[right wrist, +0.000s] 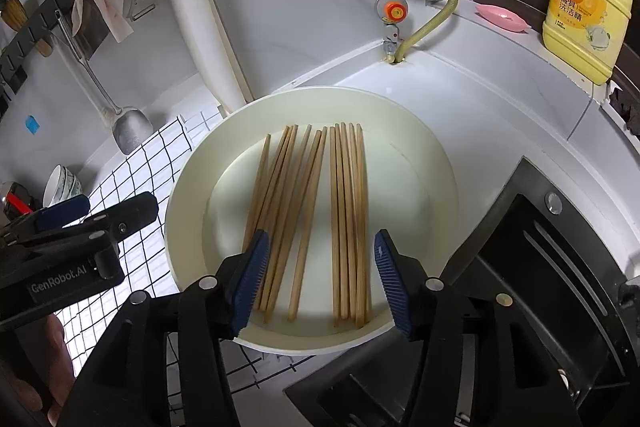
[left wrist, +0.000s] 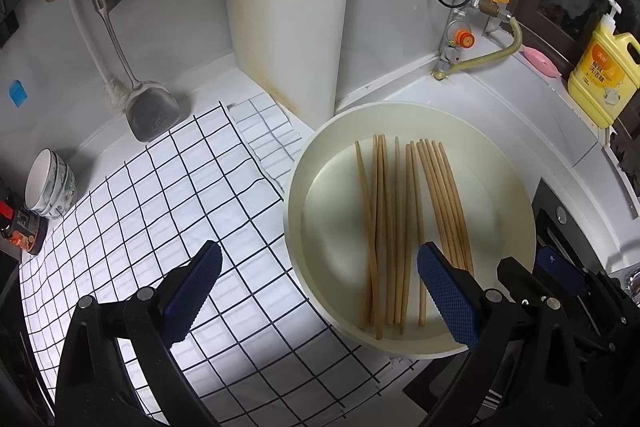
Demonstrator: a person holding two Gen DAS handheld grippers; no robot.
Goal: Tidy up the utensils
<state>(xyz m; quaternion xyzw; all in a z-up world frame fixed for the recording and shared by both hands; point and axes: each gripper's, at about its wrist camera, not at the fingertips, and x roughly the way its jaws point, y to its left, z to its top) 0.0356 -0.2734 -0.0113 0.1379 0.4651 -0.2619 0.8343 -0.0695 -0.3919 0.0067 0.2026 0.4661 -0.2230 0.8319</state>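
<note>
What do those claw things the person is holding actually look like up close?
Each claw, left claw and right claw, is a black plastic frame with silver round pivot pins and two flat fingers faced with dark blue, finely textured rubber pads. The left one's side carries white lettering, "GenRobot.AI". No cables show.

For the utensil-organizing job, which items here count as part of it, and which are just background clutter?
Part of the job:
- wooden chopsticks, lying in two loose groups
- white basin holding them
- left gripper and right gripper, both open and empty

Just lying about:
- yellow detergent bottle
- pink soap dish
- metal spatula
- stacked bowls
- checked cloth
</note>
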